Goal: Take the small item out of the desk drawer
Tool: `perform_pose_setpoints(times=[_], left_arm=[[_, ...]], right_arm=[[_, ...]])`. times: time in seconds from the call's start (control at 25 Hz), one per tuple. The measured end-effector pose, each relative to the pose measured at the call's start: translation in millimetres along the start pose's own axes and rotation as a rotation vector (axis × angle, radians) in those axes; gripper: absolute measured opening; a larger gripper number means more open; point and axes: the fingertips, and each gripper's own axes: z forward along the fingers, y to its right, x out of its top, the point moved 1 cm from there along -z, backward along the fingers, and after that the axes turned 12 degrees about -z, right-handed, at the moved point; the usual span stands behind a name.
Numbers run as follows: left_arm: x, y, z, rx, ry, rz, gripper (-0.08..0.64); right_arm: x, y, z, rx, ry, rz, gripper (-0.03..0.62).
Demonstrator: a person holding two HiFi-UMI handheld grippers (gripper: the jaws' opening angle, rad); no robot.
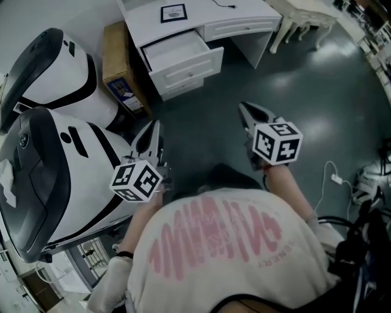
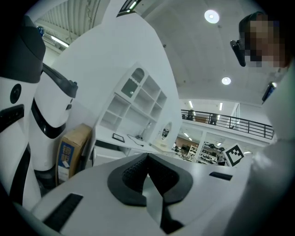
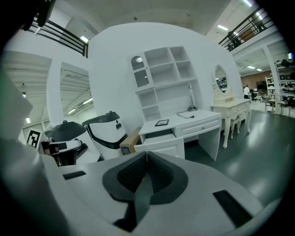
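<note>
**Open floor between grippers and desk**

Dark glossy floor runs up to the furniture. From the left: big white-and-black rounded machine shells, a brown cardboard box, then the white desk, its drawer pulled open, ready for reaching in. No small item shows inside from here. Left gripper and right gripper hover pinched closed, empty, pointing deskward, likely carried so for the approach.

desk drawer | white, top one, pulled open | inside too distant to make out
</note>
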Motion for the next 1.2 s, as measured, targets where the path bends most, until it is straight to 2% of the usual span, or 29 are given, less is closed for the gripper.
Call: perform_pose_setpoints(times=[0.32,0.72,1.2], left_arm=[[7.1,-36.0,35.9,0.042,-0.014,-0.022,0.028],[46.4,-71.8,110.3,0.081,0.028,-0.031,0.028],[95.1,-112.1,231.0,0.165,0.047,-0.052,0.029]], right_arm=[[11.3,14.3,62.2,0.032,-0.023,0.004,0.018],[50.0,42.7,166.3,0.122,-0.03,0.02,0.018],[103.5,115.0,301.6,0.231,-0.086,0.002,0.018]])
